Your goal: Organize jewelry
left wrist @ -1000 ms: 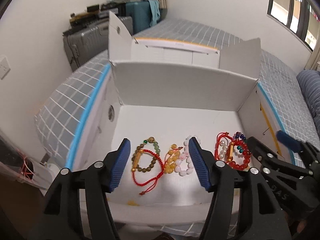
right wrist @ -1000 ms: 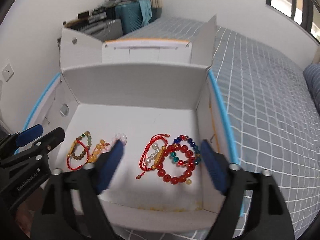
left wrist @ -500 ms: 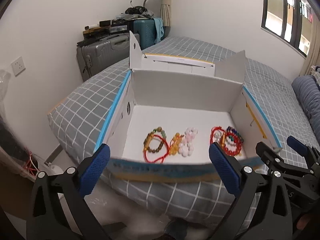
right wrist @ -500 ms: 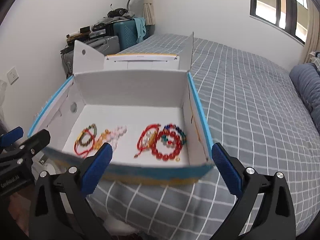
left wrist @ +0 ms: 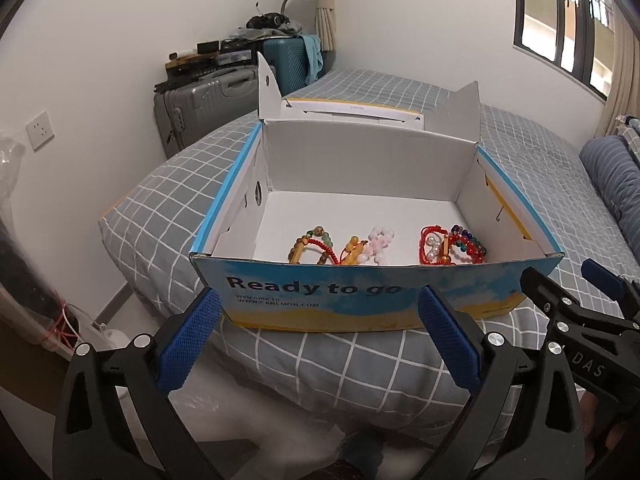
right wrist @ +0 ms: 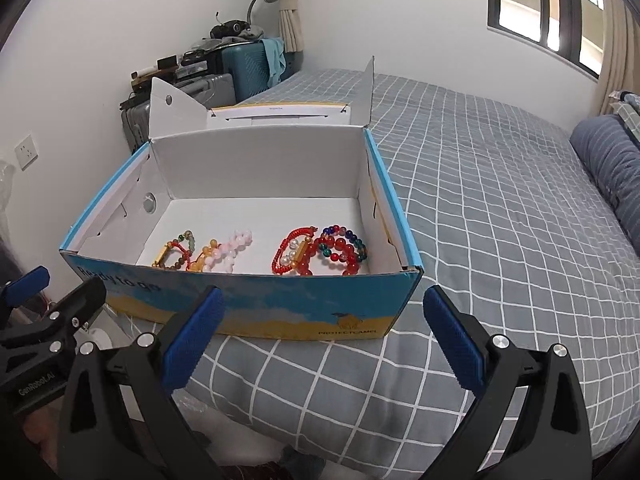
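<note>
Left wrist view. We hold the left gripper [left wrist: 318, 336] with its jaws spread wide and nothing between them, just in front of the printed front wall of the cardboard box [left wrist: 360, 292]. The box sits on the grey checked bed [left wrist: 532, 168]. The bracelets lie on the box floor against that front wall: a green-and-brown beaded bracelet [left wrist: 310, 245] nearest the left wall, an amber one [left wrist: 352, 250] and a pink one [left wrist: 380, 242] beside it, and a red cluster [left wrist: 450, 245] toward the right wall. The front wall hides their lower halves.

We judge these pieces light, limp and prone to rolling. The beads are smooth and hard, so we would pinch across the cord or a single strand, not a whole loop.

Right wrist view. The right gripper [right wrist: 320, 338] is likewise spread apart and empty, in front of the box's right front corner. Here the red cluster resolves into a red cord bracelet with pearls [right wrist: 294, 254] touching a large red bead bracelet [right wrist: 338, 258] and a multicoloured one [right wrist: 348, 238]. These overlap, so lifting one may drag another.

The front wall stands between both grippers and the bracelets; we must enter from above. Suitcases [right wrist: 208, 84] stand well behind the box.
</note>
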